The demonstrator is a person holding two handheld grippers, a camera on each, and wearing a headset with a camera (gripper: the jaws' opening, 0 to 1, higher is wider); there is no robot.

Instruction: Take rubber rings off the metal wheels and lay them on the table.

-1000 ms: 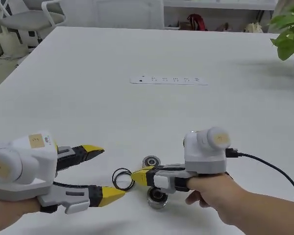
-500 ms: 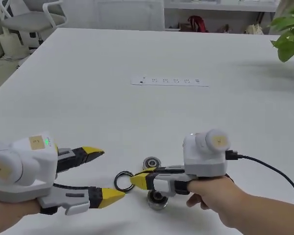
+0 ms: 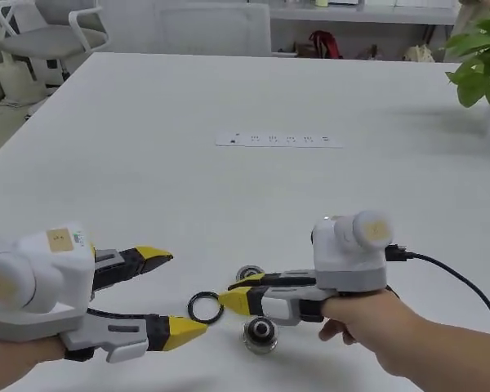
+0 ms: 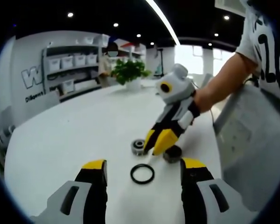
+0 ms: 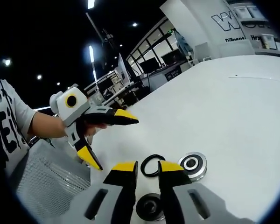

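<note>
My right gripper (image 5: pixel 148 166) has its jaws set only a little apart, a narrow gap between the yellow tips, and nothing is clamped in them. Just past those tips the black rubber ring (image 5: pixel 151 157) lies flat on the table (image 5: pixel 233 107), off both wheels; from the head view the ring (image 3: pixel 204 308) sits right at the nose of the right gripper (image 3: pixel 233 297), and I cannot tell whether the tips touch it. One metal wheel (image 5: pixel 192 164) rests just beside the right jaw, on the far side of it in the head view (image 3: pixel 249 273), where the gripper partly hides it. A second metal wheel (image 5: pixel 150 206) sits low between my jaws, nearer the camera, and in the head view it lies on the near side of the gripper (image 3: pixel 260 332). My left gripper (image 3: pixel 175 292) is held to the left with its jaws spread wide and empty, pointing toward the ring. From its own camera the left gripper (image 4: pixel 143 165) frames the ring (image 4: pixel 142 174) between its two yellow tips, with the right gripper (image 4: pixel 159 140) coming down from above and a wheel on either side of it (image 4: pixel 139 146) (image 4: pixel 171 153). A black cable (image 3: pixel 457 282) trails from the right gripper. Well beyond, a white power strip (image 3: pixel 278 140) lies mid-table, and a leafy plant (image 3: pixel 478 69) stands at the far right edge.
</note>
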